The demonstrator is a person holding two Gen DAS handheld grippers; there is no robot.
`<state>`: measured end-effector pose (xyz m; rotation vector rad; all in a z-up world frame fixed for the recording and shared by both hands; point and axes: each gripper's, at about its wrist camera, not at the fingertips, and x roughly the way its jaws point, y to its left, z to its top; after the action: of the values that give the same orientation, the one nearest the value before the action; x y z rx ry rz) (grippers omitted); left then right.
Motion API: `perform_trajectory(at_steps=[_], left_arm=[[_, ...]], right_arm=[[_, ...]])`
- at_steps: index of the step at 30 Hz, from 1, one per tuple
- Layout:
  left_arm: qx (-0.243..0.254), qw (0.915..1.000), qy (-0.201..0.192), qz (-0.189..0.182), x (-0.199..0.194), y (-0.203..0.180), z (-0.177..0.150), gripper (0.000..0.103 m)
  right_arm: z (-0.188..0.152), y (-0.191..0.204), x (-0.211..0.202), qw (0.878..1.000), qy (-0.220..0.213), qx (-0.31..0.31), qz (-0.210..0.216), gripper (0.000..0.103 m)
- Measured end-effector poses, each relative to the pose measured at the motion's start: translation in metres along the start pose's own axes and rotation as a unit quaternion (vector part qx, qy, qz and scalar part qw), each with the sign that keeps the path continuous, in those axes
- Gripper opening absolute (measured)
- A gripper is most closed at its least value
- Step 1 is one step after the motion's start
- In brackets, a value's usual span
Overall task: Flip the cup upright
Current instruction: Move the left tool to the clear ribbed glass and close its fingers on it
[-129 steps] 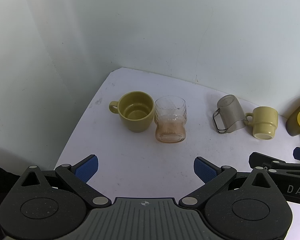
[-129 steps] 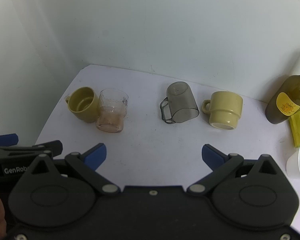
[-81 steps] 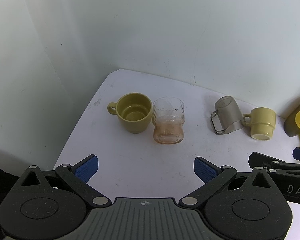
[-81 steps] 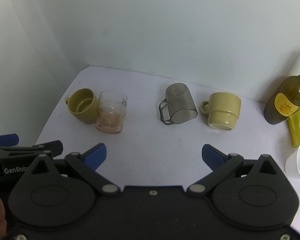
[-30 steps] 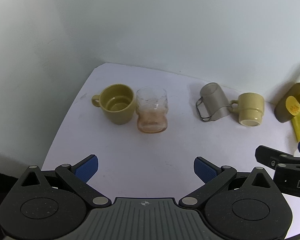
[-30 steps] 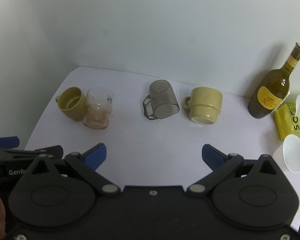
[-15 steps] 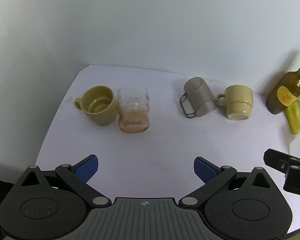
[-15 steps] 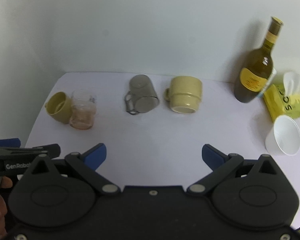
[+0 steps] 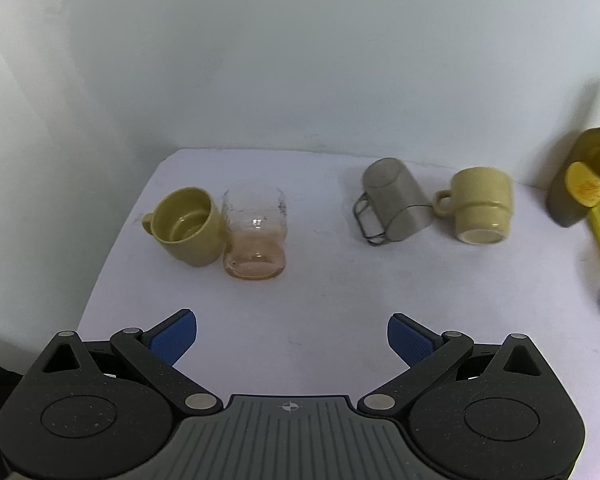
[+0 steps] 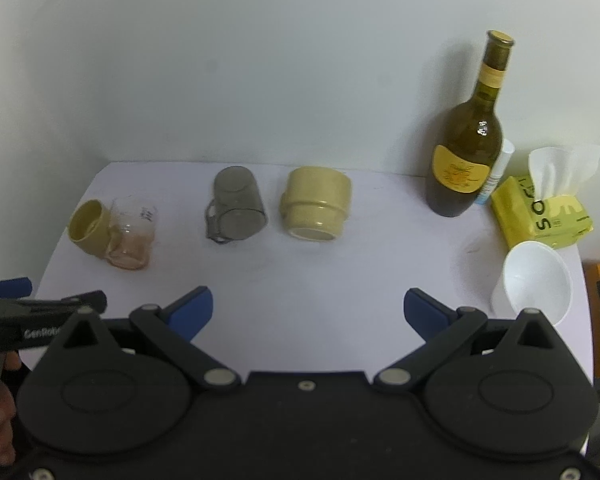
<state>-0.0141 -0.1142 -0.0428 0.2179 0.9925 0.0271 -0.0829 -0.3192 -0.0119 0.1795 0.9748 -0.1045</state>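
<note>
Several cups stand in a row on the white table [image 9: 300,300]. A grey translucent cup [image 9: 394,200] [image 10: 236,204] with a wire handle and a pale yellow mug [image 9: 482,204] [image 10: 316,202] are upside down at the middle. An olive mug [image 9: 188,226] [image 10: 88,228] and a clear pinkish glass [image 9: 256,234] [image 10: 132,236] stand upright at the left, touching. My left gripper [image 9: 292,336] is open and empty, short of the cups. My right gripper [image 10: 308,308] is open and empty, in front of the yellow mug.
A green wine bottle [image 10: 470,152] [image 9: 584,180] stands at the back right against the wall. A yellow tissue pack [image 10: 540,208] lies beside it. A white paper cup [image 10: 536,280] stands near the right edge. The left gripper's body [image 10: 28,316] shows at the table's left front.
Both grippers have swung to the right, so the cups have shifted left in both views. The bottle, tissue pack and paper cup have come fully into the right wrist view. The cups have not moved.
</note>
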Motion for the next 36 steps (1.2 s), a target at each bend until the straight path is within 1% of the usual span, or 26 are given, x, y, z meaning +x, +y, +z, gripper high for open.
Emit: perform_trajectory(at_steps=[4, 5, 7, 8, 10, 11, 15, 17, 18, 19, 20, 21, 22, 23, 25, 26, 27, 28, 29, 30, 32, 33, 36], left_arm=[[0.002, 1.0, 0.001, 0.002, 0.02, 0.002, -0.005, 0.103], [-0.003, 1.0, 0.005, -0.001, 0.028, 0.004, -0.006, 0.103], [-0.018, 0.9995, 0.026, -0.002, 0.048, 0.012, -0.007, 0.103], [-0.021, 0.9992, 0.034, -0.002, 0.061, 0.02, -0.006, 0.102], [-0.018, 0.9996, 0.02, 0.006, 0.066, 0.027, -0.005, 0.103], [-0.012, 0.9998, 0.008, 0.011, 0.073, 0.034, -0.002, 0.103], [0.007, 0.9999, 0.006, 0.012, 0.099, 0.055, 0.016, 0.103], [0.018, 0.9998, 0.007, 0.003, 0.108, 0.06, 0.025, 0.103], [0.03, 0.9995, 0.007, -0.008, 0.118, 0.063, 0.032, 0.103], [0.031, 0.9994, 0.008, -0.009, 0.119, 0.063, 0.034, 0.103], [0.039, 0.9989, 0.016, -0.022, 0.132, 0.065, 0.039, 0.103], [0.038, 0.9988, 0.019, -0.025, 0.136, 0.065, 0.04, 0.102], [0.035, 0.9984, 0.025, -0.036, 0.145, 0.067, 0.043, 0.103], [0.034, 0.9984, 0.026, -0.038, 0.148, 0.067, 0.045, 0.102], [0.031, 0.9976, 0.027, -0.056, 0.158, 0.068, 0.047, 0.102], [0.029, 0.996, 0.04, -0.075, 0.172, 0.069, 0.049, 0.1], [0.031, 0.9947, 0.052, -0.083, 0.18, 0.068, 0.05, 0.091], [0.032, 0.9947, 0.054, -0.082, 0.178, 0.066, 0.05, 0.086], [0.036, 0.994, 0.063, -0.082, 0.186, 0.064, 0.05, 0.083], [0.037, 0.9928, 0.068, -0.092, 0.193, 0.061, 0.051, 0.077], [0.038, 0.9922, 0.07, -0.095, 0.197, 0.058, 0.051, 0.071], [0.038, 0.9923, 0.071, -0.094, 0.198, 0.057, 0.051, 0.068], [0.041, 0.993, 0.065, -0.09, 0.197, 0.052, 0.049, 0.068]], right_arm=[[-0.01, -0.015, 0.002, 1.0, -0.005, -0.01, -0.016, 0.103], [-0.013, -0.018, 0.003, 1.0, -0.007, -0.01, -0.022, 0.103], [-0.017, -0.021, 0.004, 0.999, -0.008, -0.01, -0.035, 0.103], [-0.017, -0.021, 0.003, 0.999, -0.008, -0.01, -0.035, 0.103], [-0.017, -0.019, 0.001, 0.999, -0.009, -0.008, -0.038, 0.103], [-0.017, -0.015, -0.003, 0.999, -0.017, -0.001, -0.039, 0.103], [-0.015, -0.005, -0.006, 0.998, -0.027, 0.009, -0.047, 0.103], [-0.015, 0.001, -0.011, 0.997, -0.032, 0.024, -0.064, 0.103], [-0.014, 0.002, -0.011, 0.997, -0.034, 0.031, -0.068, 0.103], [-0.014, 0.003, -0.013, 0.995, -0.035, 0.05, -0.075, 0.103], [-0.014, 0.004, -0.014, 0.995, -0.035, 0.055, -0.078, 0.103], [-0.015, 0.006, -0.015, 0.993, -0.035, 0.069, -0.084, 0.103], [-0.017, 0.01, -0.017, 0.992, -0.037, 0.076, -0.089, 0.103], [-0.02, 0.013, -0.019, 0.992, -0.038, 0.078, -0.094, 0.103], [-0.025, 0.02, -0.021, 0.99, -0.04, 0.078, -0.107, 0.103], [-0.025, 0.02, -0.021, 0.99, -0.04, 0.079, -0.108, 0.103], [-0.029, 0.023, -0.024, 0.988, -0.037, 0.088, -0.122, 0.103], [-0.031, 0.024, -0.025, 0.987, -0.035, 0.096, -0.128, 0.103], [-0.033, 0.024, -0.026, 0.985, -0.032, 0.105, -0.132, 0.103], [-0.035, 0.023, -0.027, 0.984, -0.031, 0.109, -0.134, 0.103], [-0.04, 0.025, -0.029, 0.983, -0.027, 0.115, -0.139, 0.103], [-0.045, 0.028, -0.029, 0.983, -0.021, 0.113, -0.147, 0.103], [-0.051, 0.03, -0.029, 0.982, -0.011, 0.113, -0.153, 0.103]])
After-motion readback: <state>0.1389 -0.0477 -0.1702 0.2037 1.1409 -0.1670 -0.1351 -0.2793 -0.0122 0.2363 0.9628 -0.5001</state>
